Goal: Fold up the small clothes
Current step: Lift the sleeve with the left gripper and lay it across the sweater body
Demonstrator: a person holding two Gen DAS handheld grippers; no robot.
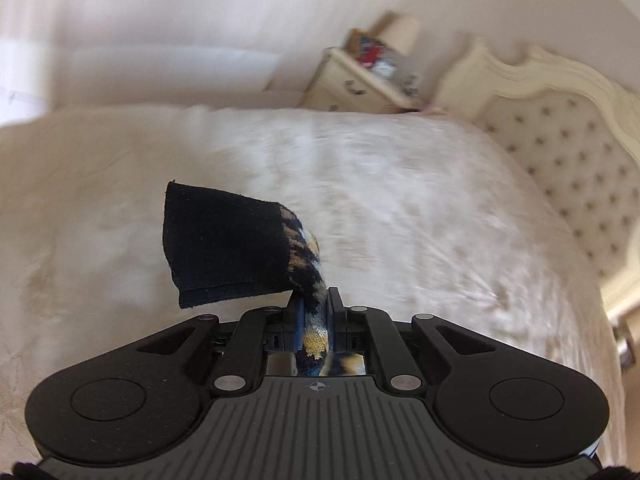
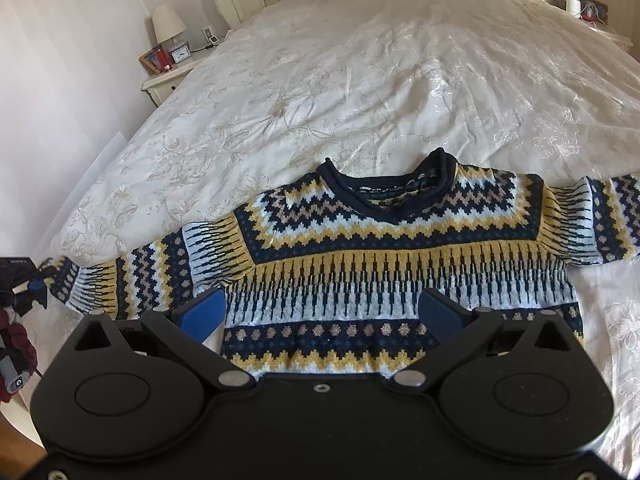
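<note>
Two grippers are working one small sweater point(image 2: 384, 248) that lies face up on the bed point(image 2: 360, 80), neck toward twelve o'clock and arms spread to nine and three. My left gripper point(image 1: 314, 312) has its jaws nearly shut on the knit just behind the dark sleeve cuff point(image 1: 224, 248), which sticks out toward ten o'clock, clear of the cover. My right gripper point(image 2: 320, 312) hangs above the sweater's lower body with its jaws wide apart and nothing between them. What worries me is that shallow pinch: if I swing the sleeve across quickly, the knit could slide out of the pads and drop short. With nothing pinning the body, I judge the pull could also drag the whole sweater askew.
</note>
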